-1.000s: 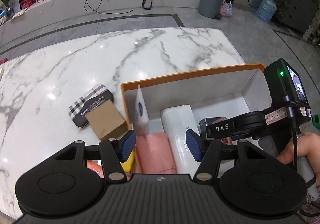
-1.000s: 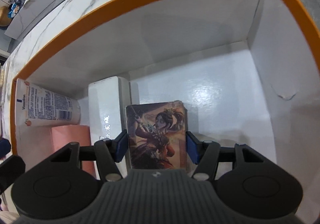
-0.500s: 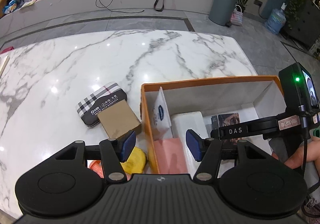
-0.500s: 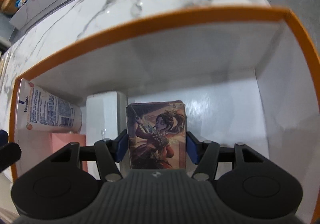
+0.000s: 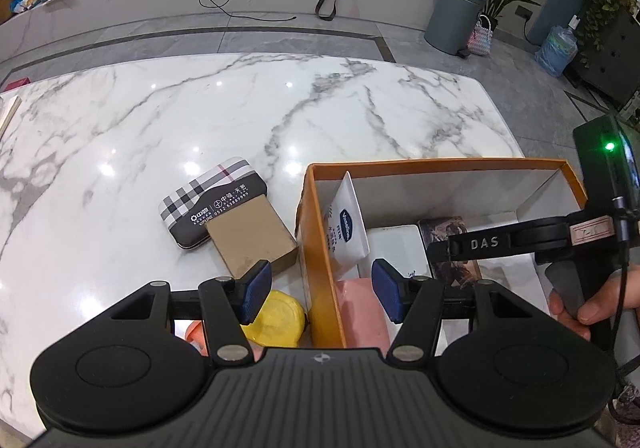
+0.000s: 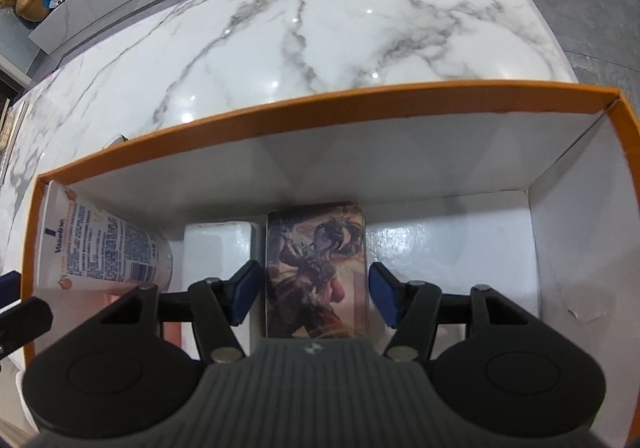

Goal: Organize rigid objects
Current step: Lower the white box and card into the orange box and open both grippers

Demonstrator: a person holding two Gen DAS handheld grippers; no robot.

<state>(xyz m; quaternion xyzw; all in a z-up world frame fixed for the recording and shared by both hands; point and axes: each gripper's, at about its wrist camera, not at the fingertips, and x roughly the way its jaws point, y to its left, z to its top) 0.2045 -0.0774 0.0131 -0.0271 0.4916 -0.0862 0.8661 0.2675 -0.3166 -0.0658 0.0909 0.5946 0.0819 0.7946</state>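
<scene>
Judged as letting go of the illustrated card box (image 6: 316, 248) inside the orange box (image 6: 280, 119); lying flat on the floor there, with the white box (image 6: 218, 244) just beside it at 9 o'clock and the Vaseline tube (image 6: 104, 248) further on at 9, against the wall. Lift the right gripper (image 6: 316, 294) straight up, jaws middling wide, clear of both long edges and holding nothing; avoid any roll that could clip the card box and knock it askew. Keep the left gripper (image 5: 320, 290) middling wide and empty too, straddling the orange wall; steer it toward 11 o'clock for the brown carton (image 5: 250, 236) resting against the plaid case (image 5: 208, 195) on the marble table (image 5: 200, 107); mind the yellow round thing (image 5: 280, 318) just under its left pad.

Against a second ago: in the right view, seen from higher, with far more table beyond the rim at 12; card box in the same slot. In the left view, orange box slid toward 3 o'clock; yellow thing newly uncovered; pink block (image 5: 360, 308) now under the right pad.
</scene>
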